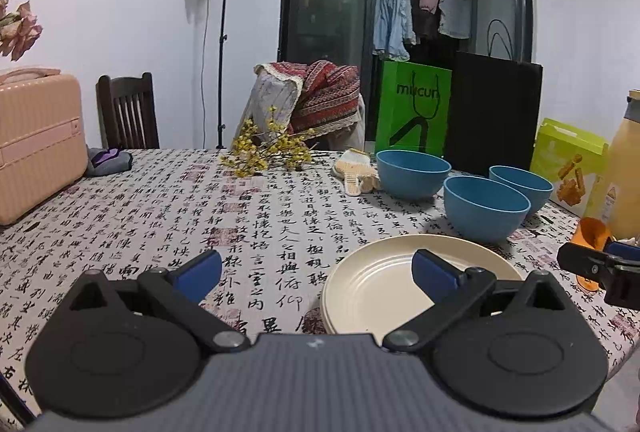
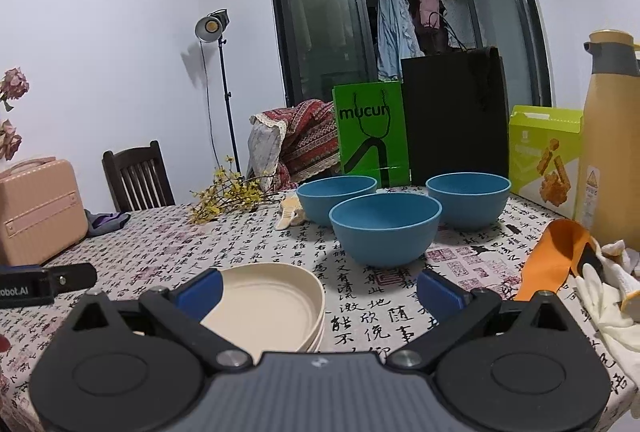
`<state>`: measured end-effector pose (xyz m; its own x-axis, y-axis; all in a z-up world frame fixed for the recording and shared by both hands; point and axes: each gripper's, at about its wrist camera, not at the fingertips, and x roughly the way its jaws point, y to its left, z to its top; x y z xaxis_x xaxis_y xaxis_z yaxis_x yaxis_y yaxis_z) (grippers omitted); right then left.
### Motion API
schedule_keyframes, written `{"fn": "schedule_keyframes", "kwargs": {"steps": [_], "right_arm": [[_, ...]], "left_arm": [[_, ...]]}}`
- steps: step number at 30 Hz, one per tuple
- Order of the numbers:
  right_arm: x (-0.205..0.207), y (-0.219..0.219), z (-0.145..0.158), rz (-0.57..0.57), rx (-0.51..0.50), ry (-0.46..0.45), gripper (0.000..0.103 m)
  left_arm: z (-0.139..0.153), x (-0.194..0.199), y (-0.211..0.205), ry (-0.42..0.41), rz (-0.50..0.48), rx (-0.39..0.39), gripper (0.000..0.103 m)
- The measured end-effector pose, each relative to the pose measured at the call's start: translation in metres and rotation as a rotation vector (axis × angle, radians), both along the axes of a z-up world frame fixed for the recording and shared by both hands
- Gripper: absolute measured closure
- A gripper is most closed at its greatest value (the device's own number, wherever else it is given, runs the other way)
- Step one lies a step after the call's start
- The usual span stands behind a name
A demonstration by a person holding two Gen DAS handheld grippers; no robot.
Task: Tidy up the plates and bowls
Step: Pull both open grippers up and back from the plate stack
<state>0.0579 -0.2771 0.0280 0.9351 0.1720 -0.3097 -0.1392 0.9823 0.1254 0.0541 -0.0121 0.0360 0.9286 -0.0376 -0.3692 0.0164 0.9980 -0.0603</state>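
Plates point(image 2: 272, 306) (cream, round, ridged), stacked, smooth

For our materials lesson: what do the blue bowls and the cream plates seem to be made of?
Blue bowls: probably matte plastic or melamine; even colour, dull surface, no glaze shine. Cream plates: likely the same, a stack with thin rims, moulded rings and a soft sheen. Ceramic cannot be ruled out.

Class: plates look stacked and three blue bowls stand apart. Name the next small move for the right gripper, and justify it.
Probably ease the right gripper forward to the nearest blue bowl and take its rim. Its jaws stand open and empty, the cream plates already sit stacked, and that bowl stands straight ahead, apart from the other two bowls.
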Motion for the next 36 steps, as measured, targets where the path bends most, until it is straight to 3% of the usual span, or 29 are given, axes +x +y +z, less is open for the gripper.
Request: {"fn": "schedule_keyframes", "kwargs": {"steps": [10,18,36], "right_arm": [[-0.009,-0.010,0.001,-0.027,-0.013,0.002,0.000],[-0.015,-0.018,-0.003,-0.037,-0.024,0.015,0.000],[0.006,-0.044,-0.001,-0.089,-0.035,0.071,0.000]], "left_arm": [[0.006,-0.002,-0.013,-0.023,-0.088,0.036,0.000],[0.002,0.003,-0.022,-0.008,-0.187,0.017,0.000],[0.031,0.034,-0.040,-0.002,-0.260,-0.018,0.000]]}}
